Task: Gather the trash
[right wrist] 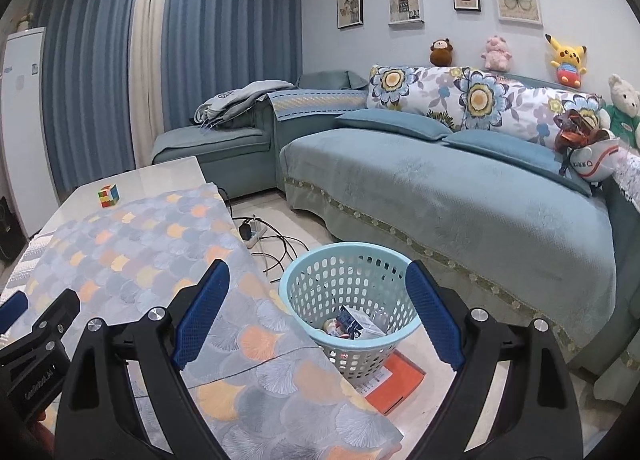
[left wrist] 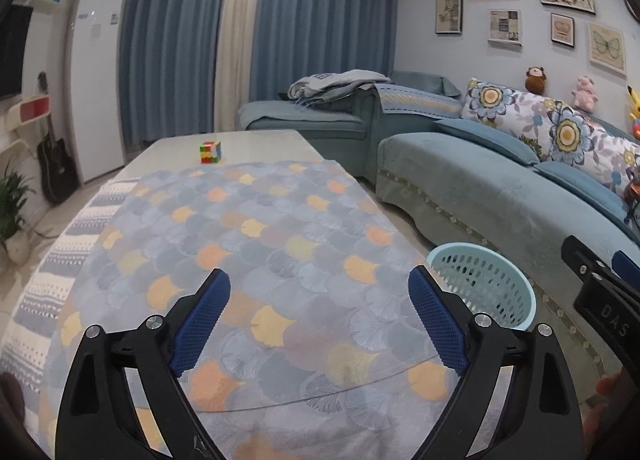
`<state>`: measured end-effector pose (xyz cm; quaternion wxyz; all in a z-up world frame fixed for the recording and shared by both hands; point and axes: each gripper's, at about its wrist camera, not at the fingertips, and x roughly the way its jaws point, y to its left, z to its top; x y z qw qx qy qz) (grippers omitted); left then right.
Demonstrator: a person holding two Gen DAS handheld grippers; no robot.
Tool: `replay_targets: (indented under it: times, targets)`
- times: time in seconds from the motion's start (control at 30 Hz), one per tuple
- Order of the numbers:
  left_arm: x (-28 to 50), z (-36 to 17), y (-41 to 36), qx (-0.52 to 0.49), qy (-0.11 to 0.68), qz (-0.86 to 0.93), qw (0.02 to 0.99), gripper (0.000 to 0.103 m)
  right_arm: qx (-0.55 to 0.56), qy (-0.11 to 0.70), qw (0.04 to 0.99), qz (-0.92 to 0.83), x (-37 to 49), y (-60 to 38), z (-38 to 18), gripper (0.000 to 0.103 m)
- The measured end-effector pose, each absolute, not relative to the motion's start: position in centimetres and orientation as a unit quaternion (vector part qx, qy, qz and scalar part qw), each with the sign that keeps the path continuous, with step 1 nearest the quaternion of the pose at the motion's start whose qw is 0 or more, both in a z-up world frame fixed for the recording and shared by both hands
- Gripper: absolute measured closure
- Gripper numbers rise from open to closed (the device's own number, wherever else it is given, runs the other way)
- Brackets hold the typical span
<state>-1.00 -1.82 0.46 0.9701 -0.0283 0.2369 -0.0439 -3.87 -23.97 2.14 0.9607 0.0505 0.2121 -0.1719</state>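
Note:
A light blue perforated trash basket (right wrist: pixel 352 296) stands on the floor between the table and the sofa; it also shows in the left wrist view (left wrist: pixel 484 284). Inside it lie a small carton and other bits of trash (right wrist: pixel 356 326). My right gripper (right wrist: pixel 318 280) is open and empty, above the table's right edge and the basket. My left gripper (left wrist: pixel 319 286) is open and empty over the patterned tablecloth (left wrist: pixel 256 260). The right gripper's body shows at the right edge of the left wrist view (left wrist: pixel 600 292).
A colour puzzle cube (left wrist: pixel 210 152) sits at the table's far end. A blue sofa (right wrist: pixel 460 196) with cushions runs along the right. A power strip and cables (right wrist: pixel 260 238) lie on the floor. An orange book (right wrist: pixel 396 378) lies under the basket.

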Motion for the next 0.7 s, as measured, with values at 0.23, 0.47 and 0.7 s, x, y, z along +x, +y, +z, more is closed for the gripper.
replay_targets:
  times: [0.23, 0.47, 0.7]
  targets:
    - [-1.5, 0.9, -1.7, -0.025, 0.224, -0.03, 0.974, 0.015, 0.061, 0.185, 0.965, -0.176, -5.1, -24.0, 3.1, 0.018]
    - [-1.8, 1.1, -1.5, -0.031, 0.221, -0.028, 0.974, 0.015, 0.067, 0.188, 0.963, -0.178, -5.0, -24.2, 3.0, 0.018]
    - [-1.7, 1.2, -1.4, -0.034, 0.221, -0.031, 0.974, 0.015, 0.065, 0.193, 0.964, -0.174, -4.7, -24.1, 2.8, 0.018]
